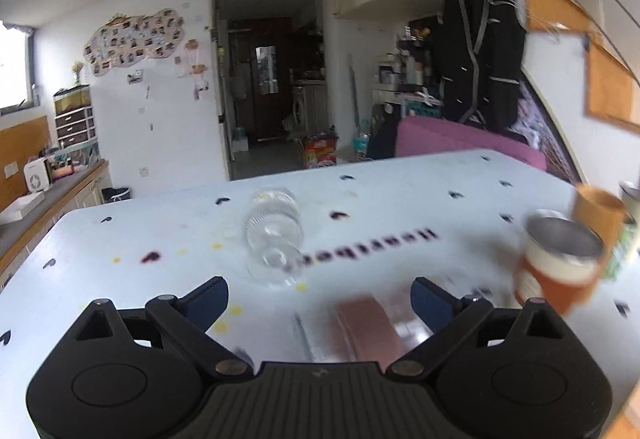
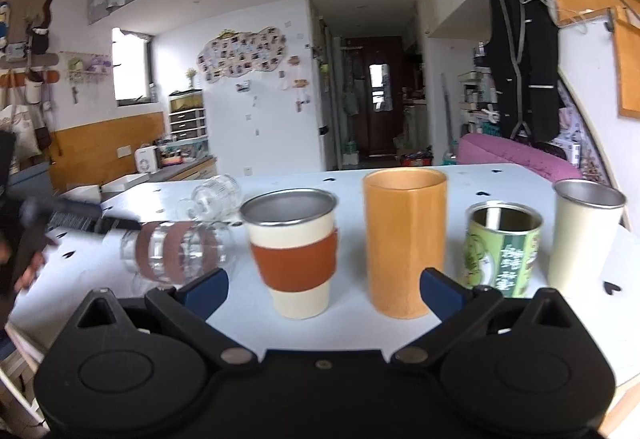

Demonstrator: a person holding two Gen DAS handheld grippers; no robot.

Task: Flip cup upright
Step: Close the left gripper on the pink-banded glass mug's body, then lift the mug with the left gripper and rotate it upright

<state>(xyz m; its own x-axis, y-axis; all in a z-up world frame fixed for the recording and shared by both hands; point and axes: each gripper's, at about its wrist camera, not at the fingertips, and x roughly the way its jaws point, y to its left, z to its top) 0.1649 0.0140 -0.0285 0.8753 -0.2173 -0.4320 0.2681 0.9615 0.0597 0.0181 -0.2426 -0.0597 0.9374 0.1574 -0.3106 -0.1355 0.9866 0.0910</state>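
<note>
Two clear glasses lie on their sides on the white table (image 1: 400, 191). A ribbed glass (image 1: 274, 229) lies ahead of my left gripper (image 1: 320, 301); it also shows in the right wrist view (image 2: 214, 199). A glass with brown bands (image 1: 366, 323) lies blurred between the left gripper's open fingers; it also shows in the right wrist view (image 2: 176, 251). My right gripper (image 2: 324, 291) is open and empty, facing a row of upright cups.
Upright on the table: a cream steel cup with a brown sleeve (image 2: 294, 251), an orange tumbler (image 2: 404, 239), a green printed tin (image 2: 502, 249) and a cream steel cup (image 2: 584, 231). The left gripper's body (image 2: 68, 219) shows at the left. A pink sofa (image 1: 460, 139) stands beyond.
</note>
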